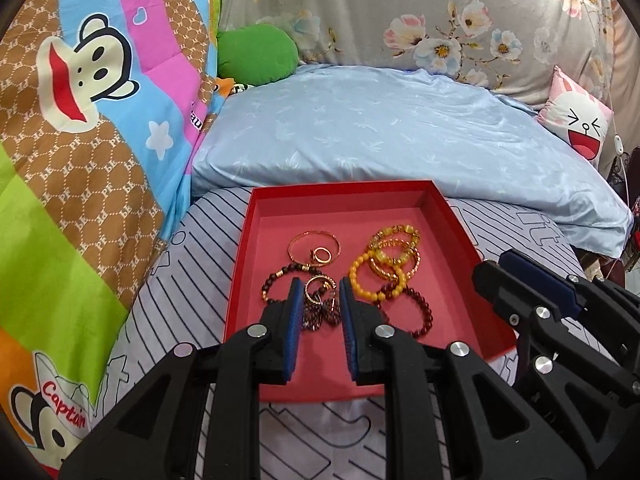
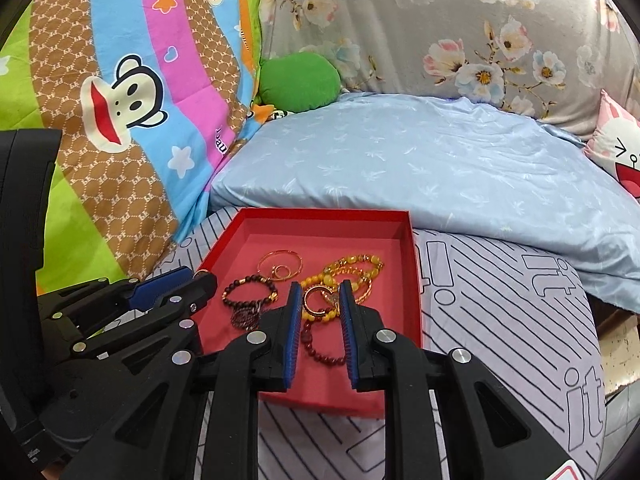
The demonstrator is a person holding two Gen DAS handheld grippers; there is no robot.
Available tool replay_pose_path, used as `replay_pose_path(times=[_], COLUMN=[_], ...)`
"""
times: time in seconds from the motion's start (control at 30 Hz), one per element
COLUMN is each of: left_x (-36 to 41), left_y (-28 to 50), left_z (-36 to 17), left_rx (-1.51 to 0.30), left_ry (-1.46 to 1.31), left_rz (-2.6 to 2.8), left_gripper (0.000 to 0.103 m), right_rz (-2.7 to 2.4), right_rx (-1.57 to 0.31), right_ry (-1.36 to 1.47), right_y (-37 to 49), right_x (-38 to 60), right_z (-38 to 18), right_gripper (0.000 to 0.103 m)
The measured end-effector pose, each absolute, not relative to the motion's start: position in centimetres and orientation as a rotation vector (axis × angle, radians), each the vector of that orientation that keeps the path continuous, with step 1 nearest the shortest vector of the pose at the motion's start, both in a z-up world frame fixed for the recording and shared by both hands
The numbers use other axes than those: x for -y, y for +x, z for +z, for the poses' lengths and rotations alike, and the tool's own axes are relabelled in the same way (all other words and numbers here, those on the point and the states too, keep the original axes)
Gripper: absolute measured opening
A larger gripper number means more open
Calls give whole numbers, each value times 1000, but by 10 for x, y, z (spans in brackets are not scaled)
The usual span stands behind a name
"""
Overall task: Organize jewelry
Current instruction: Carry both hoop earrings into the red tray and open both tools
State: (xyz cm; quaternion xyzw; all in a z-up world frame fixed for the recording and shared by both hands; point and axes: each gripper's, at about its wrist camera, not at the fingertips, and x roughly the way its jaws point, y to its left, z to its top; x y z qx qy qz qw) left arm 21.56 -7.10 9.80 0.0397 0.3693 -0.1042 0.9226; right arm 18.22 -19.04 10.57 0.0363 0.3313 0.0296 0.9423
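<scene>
A shallow red tray (image 1: pixel 452 216) lies on the striped bedsheet and holds a pile of jewelry. In it are a thin gold bangle (image 1: pixel 314 240) with a small ring (image 1: pixel 322 255) inside it, a dark bead bracelet (image 1: pixel 276 280), a yellow bead bracelet (image 1: pixel 360 276), amber bracelets (image 1: pixel 396 240) and a dark red bead bracelet (image 1: pixel 420 312). My left gripper (image 1: pixel 320 282) hovers above the tray's near half, its blue pads slightly apart with nothing between them. My right gripper (image 2: pixel 321 285) hangs over the same tray (image 2: pixel 414 264), also narrowly open and holding nothing. Each gripper shows in the other's view: the right gripper (image 1: pixel 498 262) and the left gripper (image 2: pixel 199 274).
A pale blue pillow (image 1: pixel 380 128) lies just behind the tray. A colourful cartoon quilt (image 1: pixel 80 140) rises on the left, with a green cushion (image 1: pixel 256 54) and floral fabric (image 1: pixel 440 20) at the back. A pink rabbit cushion (image 1: pixel 580 120) sits far right. The bed's edge drops off at the right (image 2: pixel 616 340).
</scene>
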Motion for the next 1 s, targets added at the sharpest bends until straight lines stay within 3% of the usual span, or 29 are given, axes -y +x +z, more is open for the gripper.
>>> replay_pose_path(times=[1.0], left_x=[77], left_y=[279], left_z=[57], left_rx=[-833], left_ry=[69], left_rz=[-184], left_gripper=[18], right_rz=[32], right_rx=[-779], right_ry=[82], right_y=[248], right_x=[198], right_z=[54], right_gripper=[18])
